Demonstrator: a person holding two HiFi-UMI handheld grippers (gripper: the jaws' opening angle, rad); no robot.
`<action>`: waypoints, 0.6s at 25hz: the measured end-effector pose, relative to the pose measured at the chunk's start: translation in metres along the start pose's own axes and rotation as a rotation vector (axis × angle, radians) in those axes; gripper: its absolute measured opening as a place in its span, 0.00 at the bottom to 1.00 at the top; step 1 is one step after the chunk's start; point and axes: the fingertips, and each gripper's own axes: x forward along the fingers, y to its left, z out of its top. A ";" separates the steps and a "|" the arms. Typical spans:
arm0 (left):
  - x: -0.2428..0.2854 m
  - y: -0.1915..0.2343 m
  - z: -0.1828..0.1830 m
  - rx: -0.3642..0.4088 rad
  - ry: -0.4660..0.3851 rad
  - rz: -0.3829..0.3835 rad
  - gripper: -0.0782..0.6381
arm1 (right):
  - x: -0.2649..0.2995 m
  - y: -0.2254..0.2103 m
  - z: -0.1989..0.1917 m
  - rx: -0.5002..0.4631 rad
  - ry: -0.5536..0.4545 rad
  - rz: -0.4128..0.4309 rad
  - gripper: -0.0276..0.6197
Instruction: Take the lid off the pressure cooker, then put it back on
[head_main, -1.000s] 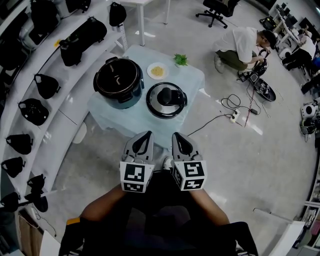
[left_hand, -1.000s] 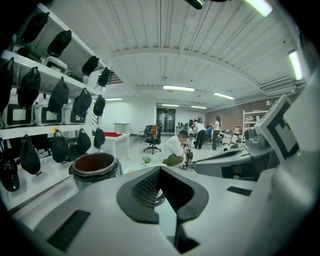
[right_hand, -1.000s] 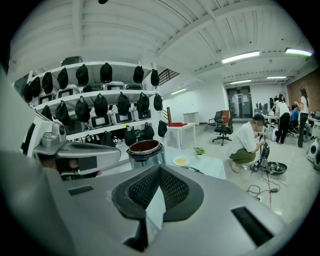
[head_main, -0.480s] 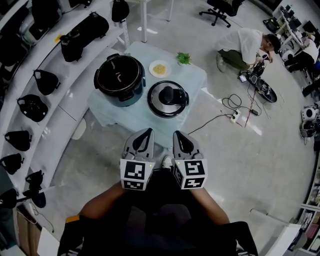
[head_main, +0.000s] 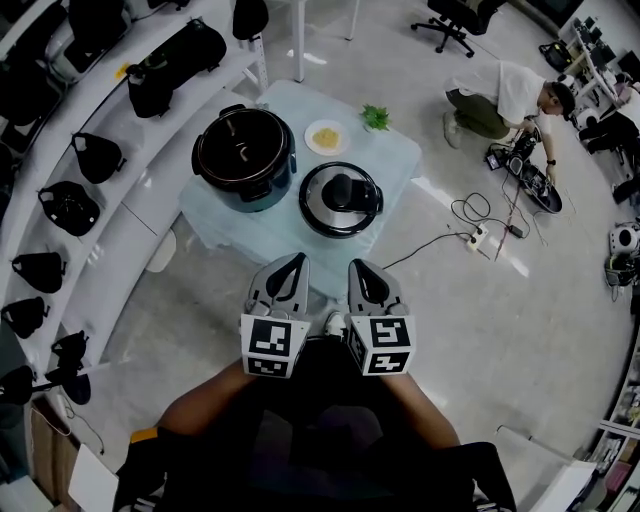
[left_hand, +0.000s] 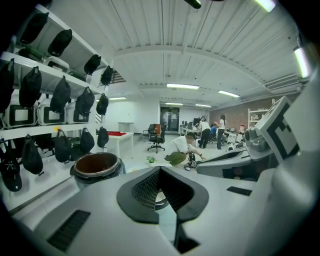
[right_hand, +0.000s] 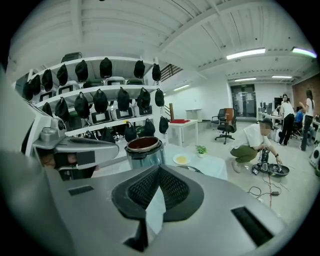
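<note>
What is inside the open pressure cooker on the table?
Only a dark interior shows in the pressure cooker; no contents can be made out. Seen from the side, its wall hides the bottom.

Head view dim, darkly vignetted; gripper views bright under ceiling strip lights (left_hand: 182, 86); fisheye bending, black corners.

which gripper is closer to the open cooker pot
Left. Both are short of the table; the left gripper is toward the cooker pot, the right gripper further over, in front of the lid.
</note>
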 end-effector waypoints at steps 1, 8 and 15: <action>0.001 0.000 0.000 0.000 0.001 0.007 0.12 | 0.001 -0.002 0.000 -0.001 0.002 0.004 0.07; 0.011 -0.007 0.003 -0.007 0.012 0.076 0.12 | 0.011 -0.021 -0.001 -0.020 0.018 0.047 0.07; 0.016 -0.021 -0.002 -0.025 0.037 0.154 0.12 | 0.018 -0.039 -0.004 -0.058 0.038 0.099 0.08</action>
